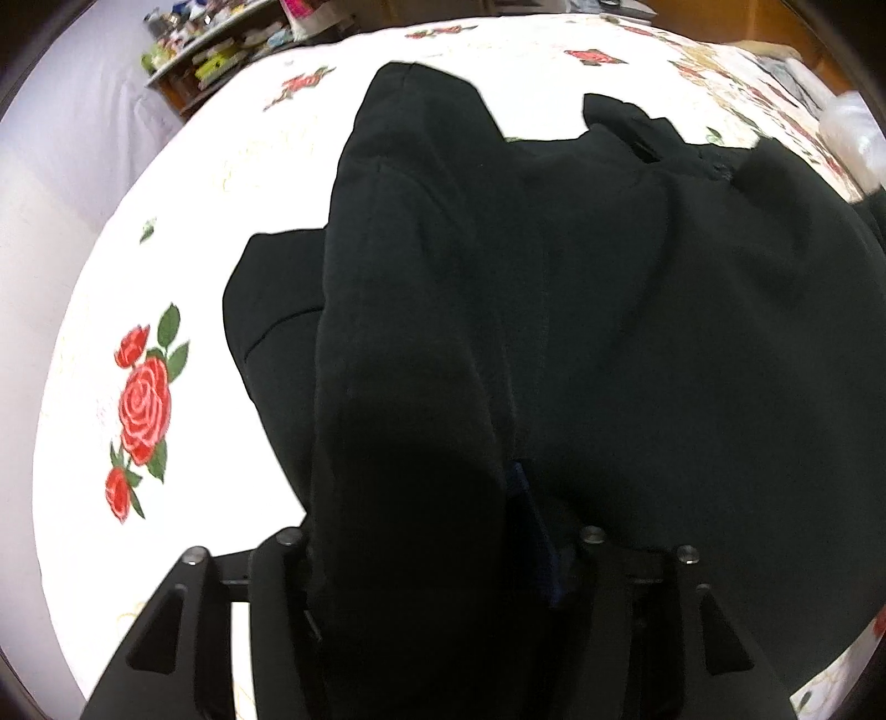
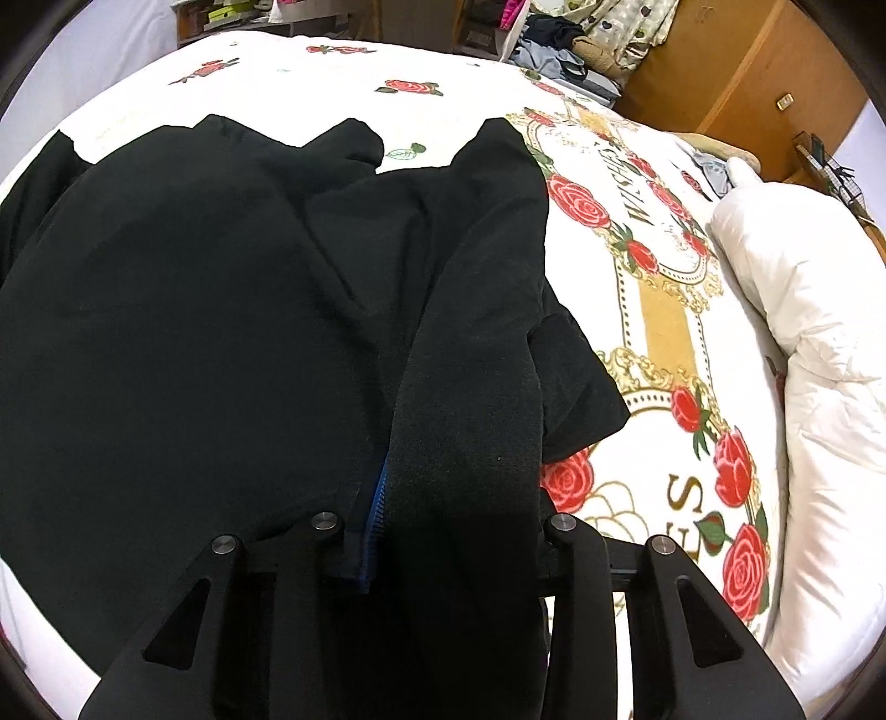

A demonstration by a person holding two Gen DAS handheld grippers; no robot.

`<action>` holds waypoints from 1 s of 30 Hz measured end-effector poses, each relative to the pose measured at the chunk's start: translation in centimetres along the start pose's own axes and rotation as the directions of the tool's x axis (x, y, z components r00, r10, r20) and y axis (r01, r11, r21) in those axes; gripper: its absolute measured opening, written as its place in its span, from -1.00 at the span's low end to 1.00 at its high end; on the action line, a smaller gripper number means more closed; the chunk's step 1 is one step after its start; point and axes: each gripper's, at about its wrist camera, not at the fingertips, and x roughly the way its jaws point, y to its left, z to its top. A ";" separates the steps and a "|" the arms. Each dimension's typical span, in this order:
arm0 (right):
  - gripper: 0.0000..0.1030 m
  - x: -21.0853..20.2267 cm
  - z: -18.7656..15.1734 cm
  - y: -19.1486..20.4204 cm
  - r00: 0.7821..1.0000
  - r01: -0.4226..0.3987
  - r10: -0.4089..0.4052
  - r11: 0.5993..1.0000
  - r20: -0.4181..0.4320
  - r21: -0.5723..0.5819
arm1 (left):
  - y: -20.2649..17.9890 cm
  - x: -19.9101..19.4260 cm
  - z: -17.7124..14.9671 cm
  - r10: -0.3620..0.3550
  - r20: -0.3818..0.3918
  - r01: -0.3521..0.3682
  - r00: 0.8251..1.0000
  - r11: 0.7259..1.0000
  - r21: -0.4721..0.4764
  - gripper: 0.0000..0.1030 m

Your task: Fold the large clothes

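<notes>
two wrist views look steeply down on one black garment [image 1: 609,332] spread over a white bedspread [image 1: 183,266] printed with red roses. in the left wrist view, a thick fold of the dark cloth drapes down between the fingers of the left gripper [image 1: 437,581] and hides their tips; a strip of dark blue padding shows beside the fold, and the cloth fills the gap, so the left claw is clamped on the garment. the body of the garment runs up and to the right from this gripper, with a separate flap lying flat on the bedspread to the left. a shelf [image 1: 221,50] crowded with small items stands beyond the far edge of the bed.

in the right wrist view, a narrower gathered band of the same cloth passes between the fingers of the right gripper [image 2: 437,554], with a bright blue ribbed pad showing at the left of the band; the right claw is likewise closed on the garment. the bulk of the cloth lies to the left of this gripper, and a pointed corner rests on the bedspread to the right. a rumpled white duvet [image 2: 803,343] lies along the right side of the bed, a wooden cabinet [image 2: 736,72] stands behind it, and a pile of clothes [image 2: 559,44] sits at the far edge.
</notes>
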 end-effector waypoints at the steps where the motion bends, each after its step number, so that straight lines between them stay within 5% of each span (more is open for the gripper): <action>1: -0.29 0.0 -0.1 0.1 1.000 0.005 -0.005 1.000 0.001 -0.002 | -0.1 0.9 0.9 -0.011 -0.010 0.011 1.000 1.000 -0.020 0.25; 6: -0.30 -0.3 -0.2 0.6 1.000 0.021 -0.021 1.000 0.006 0.006 | 0.7 1.7 1.6 -0.036 -0.045 0.034 0.998 0.998 -0.058 0.28; 10: -0.31 -1.0 -0.3 1.1 0.998 0.051 -0.051 0.999 0.019 0.012 | -0.2 0.7 1.4 0.008 -0.005 -0.008 1.000 1.000 -0.017 -0.12; 16: -0.39 -2.8 -0.4 1.1 0.996 0.068 -0.070 0.997 0.057 0.039 | 1.2 -1.7 0.5 -0.018 0.053 0.022 0.998 0.997 -0.074 -0.31; 30: -0.45 -8.9 0.2 1.8 0.985 0.032 -0.040 0.998 0.168 0.052 | 3.0 -8.0 -0.4 -0.075 0.165 0.089 0.984 0.993 -0.078 -0.40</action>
